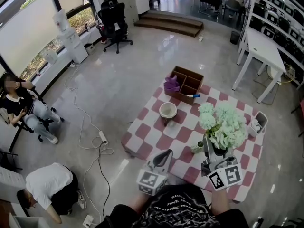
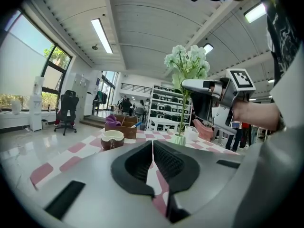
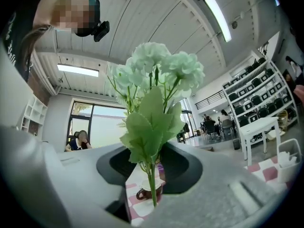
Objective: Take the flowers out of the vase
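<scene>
My right tool (image 3: 151,189) is clamped on the stems of the pale green flowers (image 3: 156,75), which stand straight above the vase (image 2: 179,139) on the checked surface (image 1: 147,133), one stem reaching down to its mouth. My left tool (image 2: 152,151), near the vase, is closed and empty.

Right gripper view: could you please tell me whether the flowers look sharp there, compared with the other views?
Right gripper view: flowers soft and pale, very close up; left gripper view: crisper, backlit by a ceiling lamp; head view: sharp, evenly lit.
</scene>
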Demonstrator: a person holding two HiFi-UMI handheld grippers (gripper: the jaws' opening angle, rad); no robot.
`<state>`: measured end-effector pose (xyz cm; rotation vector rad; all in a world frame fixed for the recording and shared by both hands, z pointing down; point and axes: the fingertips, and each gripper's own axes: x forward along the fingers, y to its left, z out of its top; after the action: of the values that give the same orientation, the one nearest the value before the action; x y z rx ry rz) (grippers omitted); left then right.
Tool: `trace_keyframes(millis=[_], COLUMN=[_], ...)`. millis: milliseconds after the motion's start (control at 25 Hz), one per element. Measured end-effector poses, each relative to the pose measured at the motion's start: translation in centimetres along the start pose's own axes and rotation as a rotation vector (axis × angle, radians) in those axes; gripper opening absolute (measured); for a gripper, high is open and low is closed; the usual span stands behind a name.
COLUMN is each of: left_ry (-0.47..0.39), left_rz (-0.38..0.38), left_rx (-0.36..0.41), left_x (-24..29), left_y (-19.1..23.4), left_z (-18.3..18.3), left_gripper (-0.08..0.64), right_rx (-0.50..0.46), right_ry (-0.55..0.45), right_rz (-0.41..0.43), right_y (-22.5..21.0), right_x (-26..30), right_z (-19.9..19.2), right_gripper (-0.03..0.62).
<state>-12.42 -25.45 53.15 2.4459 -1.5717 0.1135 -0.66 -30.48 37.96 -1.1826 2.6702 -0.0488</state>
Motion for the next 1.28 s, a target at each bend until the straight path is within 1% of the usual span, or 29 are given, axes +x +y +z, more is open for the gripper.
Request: trace_keyframes(millis=[240, 400, 560, 760, 1280], left_ry=[-0.002, 0.002, 0.001, 0.002, 0.023], left_rz=[-0.007, -0.019, -0.034, -0.064, -0.152], left_rx=[-0.004, -0.007, -0.003, 0.005, 0.022], left_x=[0.0, -0.1, 0.1, 0.8, 2.0], left_y=[-0.1, -0.4, -0.6, -1.4, -4.0], left_z=[0.0, -0.2, -0.3, -0.3, -0.5], left_gripper=[0.015, 0.015, 0.015, 0.015, 0.015], right_rx=[0.047, 0.045, 0.031, 0.014, 0.018], right_ry=[-0.062, -0.085, -0.091, -0.072, 0.002], right_rz=[0.01, 0.002, -0.023, -0.091, -0.287], right_y=[0.2, 0.1, -0.3, -1.7, -5.7], right_x=[-0.3, -0.9, -1.7, -3.3, -8.3], right_z=[2.8, 4.2, 4.7, 4.7, 3.9], right_gripper=[0.128, 0.123, 0.118, 0.115, 0.106])
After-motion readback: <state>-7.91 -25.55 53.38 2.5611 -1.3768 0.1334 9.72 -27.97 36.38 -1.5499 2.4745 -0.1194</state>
